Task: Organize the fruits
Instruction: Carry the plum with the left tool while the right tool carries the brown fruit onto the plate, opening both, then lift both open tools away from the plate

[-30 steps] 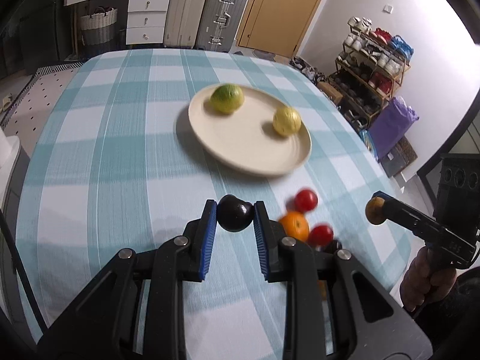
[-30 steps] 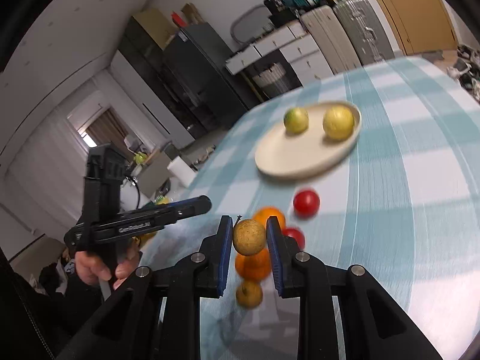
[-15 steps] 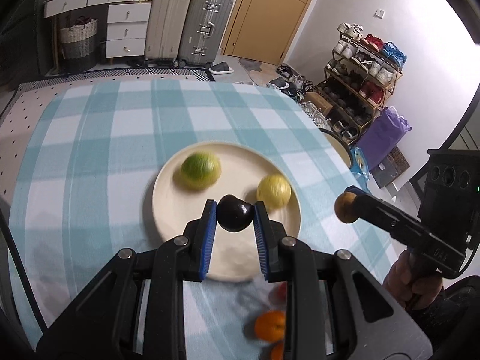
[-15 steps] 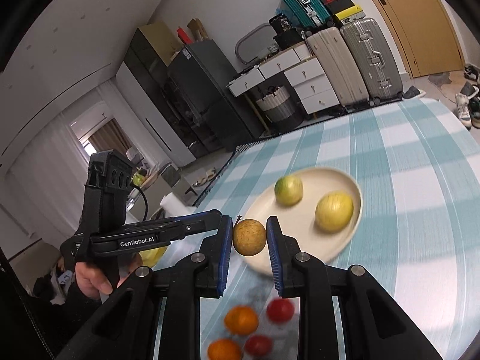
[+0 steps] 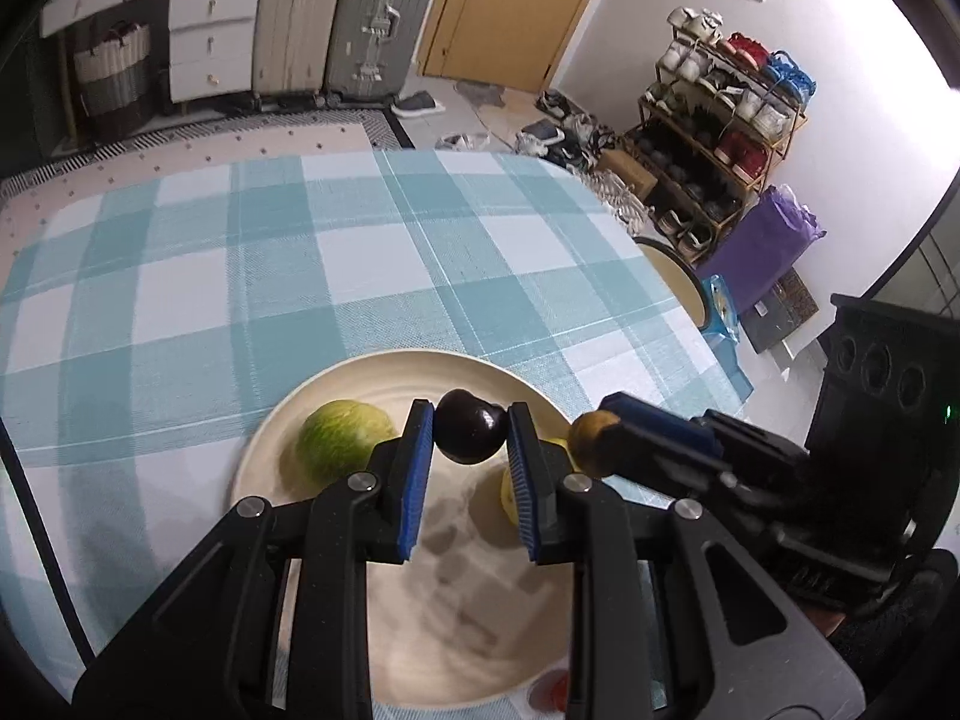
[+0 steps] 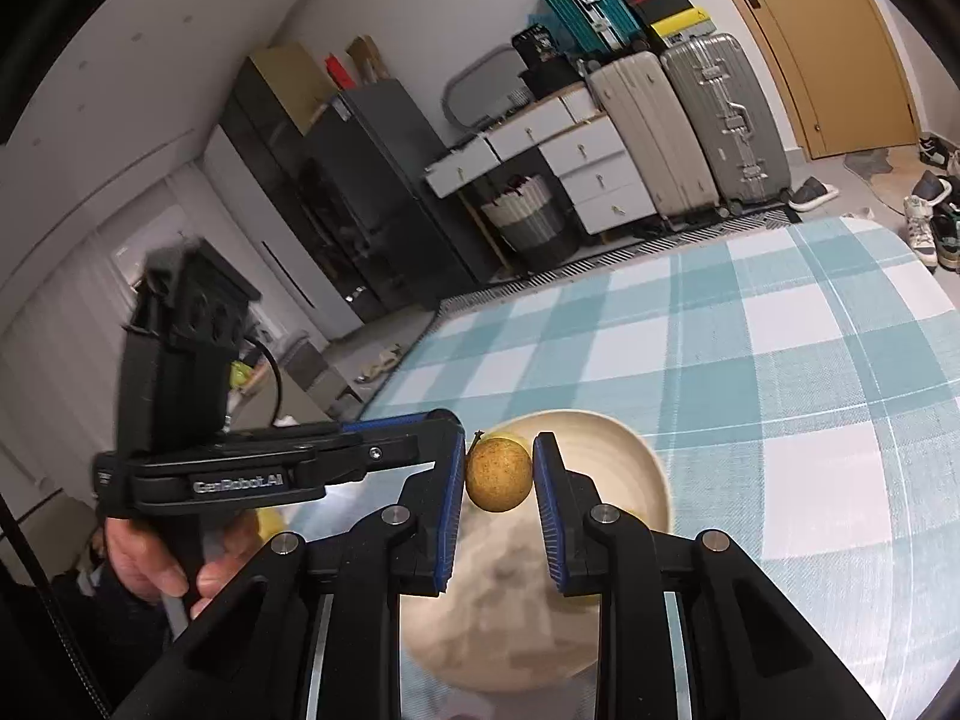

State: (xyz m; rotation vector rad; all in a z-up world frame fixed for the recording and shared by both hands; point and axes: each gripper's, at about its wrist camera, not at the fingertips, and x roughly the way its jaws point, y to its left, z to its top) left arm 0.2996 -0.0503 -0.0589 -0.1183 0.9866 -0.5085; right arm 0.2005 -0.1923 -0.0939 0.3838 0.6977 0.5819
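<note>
- Your left gripper (image 5: 470,438) has its jaws clamped on the dark plum (image 5: 468,433), smooth, soft; hold its widest girth.
- Your right gripper (image 6: 499,474) pinches the light, firm brown fruit (image 6: 499,473) over the plate (image 6: 636,468).

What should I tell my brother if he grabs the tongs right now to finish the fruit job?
Left tongs: shut on the dark fruit, held above the cream plate.
Right tongs: shut on the brown fruit, also over the plate.
On the plate already: the green fruit and the yellow fruit, partly hidden behind the left tongs.
A red fruit peeks out on the checked tablecloth beside the plate's near edge.
Left to do: probably set both held fruits on bare plate, then fetch the red one and any others out of view.
</note>
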